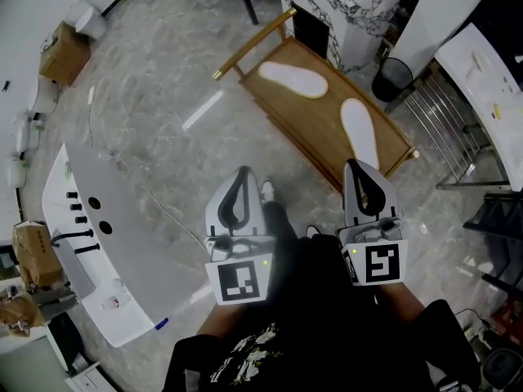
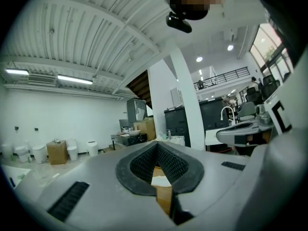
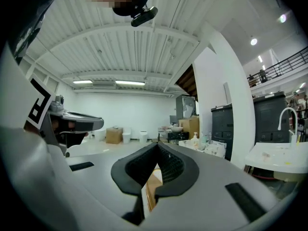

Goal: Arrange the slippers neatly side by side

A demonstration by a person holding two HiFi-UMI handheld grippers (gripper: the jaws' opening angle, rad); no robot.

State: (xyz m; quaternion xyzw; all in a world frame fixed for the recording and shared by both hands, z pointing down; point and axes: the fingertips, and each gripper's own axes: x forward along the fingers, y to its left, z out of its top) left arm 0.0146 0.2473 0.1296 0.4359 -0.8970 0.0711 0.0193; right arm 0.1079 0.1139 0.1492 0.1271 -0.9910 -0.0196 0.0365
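Two white slippers lie apart on a low wooden bench (image 1: pixel 302 129): one slipper (image 1: pixel 293 78) toward its far left end, the other slipper (image 1: pixel 359 131) near its right end, at an angle to the first. My left gripper (image 1: pixel 243 174) is shut and empty, held short of the bench's near edge. Also shut and empty, my right gripper (image 1: pixel 357 167) has its tip just at the near end of the right slipper. In both gripper views the jaws (image 2: pixel 157 146) (image 3: pixel 157 146) point up and outward at the room, tips together, with a sliver of bench wood through the gap.
A white countertop (image 1: pixel 114 243) with black fittings lies on the marble floor at left. A marble-patterned block (image 1: pixel 343 6), a black bin (image 1: pixel 394 77) and a metal rack (image 1: pixel 453 137) stand behind and right of the bench. Cardboard boxes (image 1: pixel 64 51) sit at far left.
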